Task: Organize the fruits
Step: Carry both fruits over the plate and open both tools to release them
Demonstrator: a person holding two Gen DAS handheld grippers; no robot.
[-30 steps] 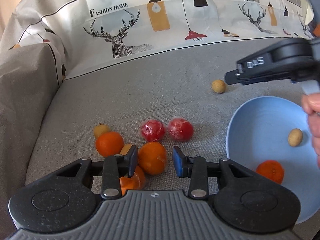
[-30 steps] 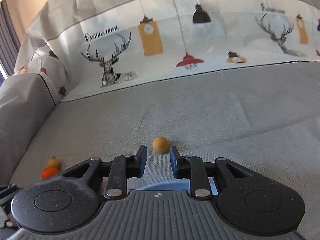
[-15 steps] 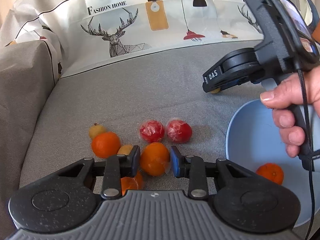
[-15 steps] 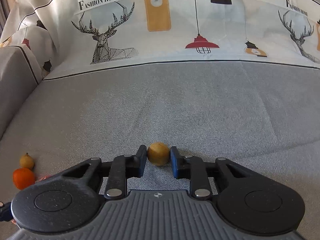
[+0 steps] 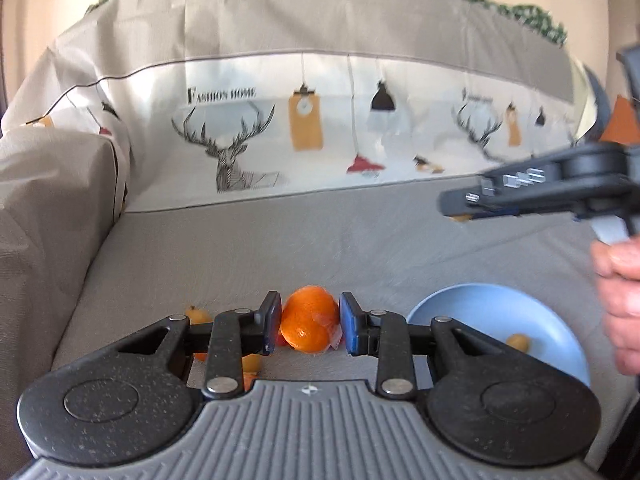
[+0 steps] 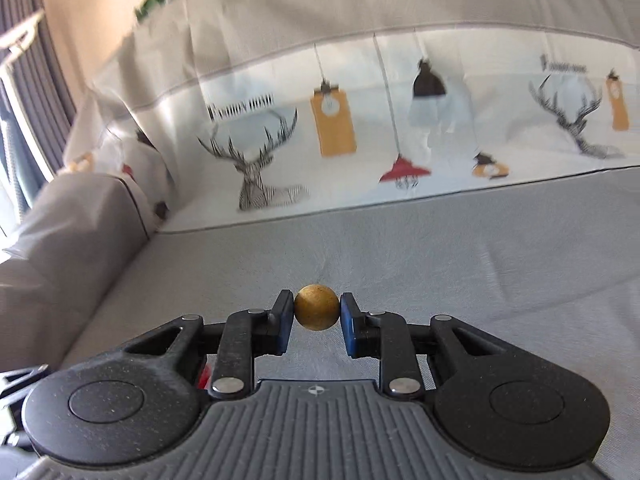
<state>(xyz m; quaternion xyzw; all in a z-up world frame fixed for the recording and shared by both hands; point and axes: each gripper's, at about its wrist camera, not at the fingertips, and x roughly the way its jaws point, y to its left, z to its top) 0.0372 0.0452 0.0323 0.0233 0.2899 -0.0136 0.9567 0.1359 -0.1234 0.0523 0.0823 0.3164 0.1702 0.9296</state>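
My left gripper [image 5: 309, 324] is shut on an orange [image 5: 308, 318] in clear wrap and holds it above the grey sofa seat. The blue bowl [image 5: 532, 312] lies to its right with a small tan fruit [image 5: 518, 342] inside. More fruit [image 5: 198, 314] on the seat is mostly hidden behind the left fingers. My right gripper [image 6: 316, 314] is shut on a small round tan fruit [image 6: 317, 307] and holds it off the seat. It also shows in the left wrist view [image 5: 460, 204], above and beyond the bowl.
The sofa's back wears a white cover [image 5: 320, 136] printed with deer and lamps. A grey armrest [image 5: 48, 220] rises at the left. The person's hand [image 5: 620, 292] is at the right edge, over the bowl.
Both grippers closed on their fruit and lifted: the left with the orange, the right with the small tan fruit. The views now tilt up toward the sofa back.
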